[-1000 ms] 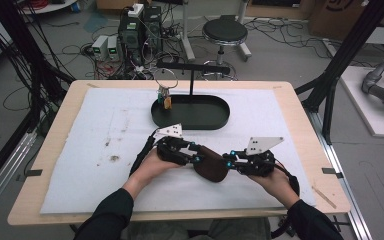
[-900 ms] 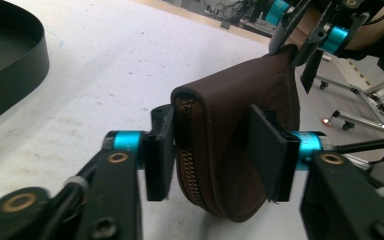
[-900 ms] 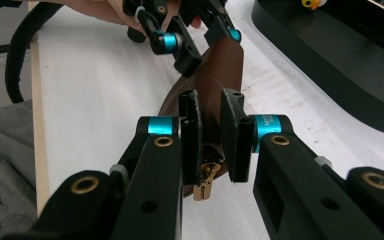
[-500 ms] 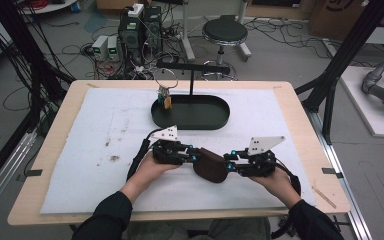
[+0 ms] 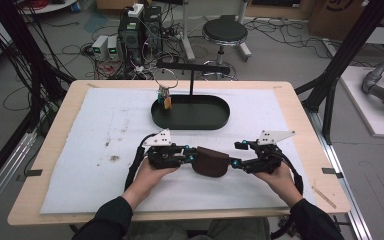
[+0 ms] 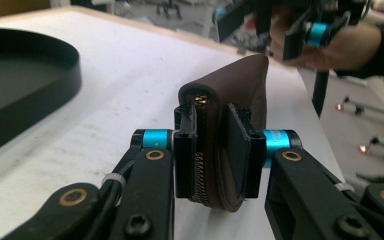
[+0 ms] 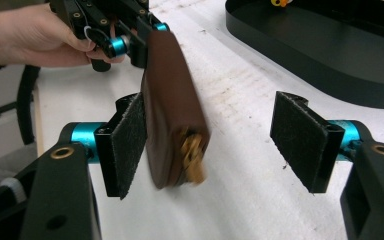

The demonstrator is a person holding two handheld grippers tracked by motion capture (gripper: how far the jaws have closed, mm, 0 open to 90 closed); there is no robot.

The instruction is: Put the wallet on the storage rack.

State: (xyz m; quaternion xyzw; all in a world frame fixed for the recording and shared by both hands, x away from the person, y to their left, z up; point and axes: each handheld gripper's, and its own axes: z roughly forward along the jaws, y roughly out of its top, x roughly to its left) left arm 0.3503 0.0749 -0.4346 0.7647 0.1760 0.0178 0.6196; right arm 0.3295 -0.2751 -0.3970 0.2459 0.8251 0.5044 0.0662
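A brown leather zip pouch (image 5: 211,161) is held on edge just over the white mat between the two grippers. My left gripper (image 5: 192,159) is shut on its left end; its jaws have just been closing, and the pads (image 6: 186,145) press on the zip edge of the pouch (image 6: 235,90). My right gripper (image 5: 234,163) stands open at the right end; its jaws have just been opening. In the right gripper view, the pouch (image 7: 172,100) with its gold zip pull (image 7: 192,157) leans by the left pad (image 7: 130,145), while the right pad (image 7: 300,142) stands well clear.
An oval black tray (image 5: 190,125) lies beyond the grippers at the mat's middle back. A black T-shaped stand (image 5: 192,67) rises behind it, with a ring and small orange charm (image 5: 166,100) hanging. The wooden table edge (image 5: 180,215) is near the person's body.
The right gripper's jaws have opened off the pouch's right end. The left gripper has closed on the left end, and the pouch has shifted slightly.
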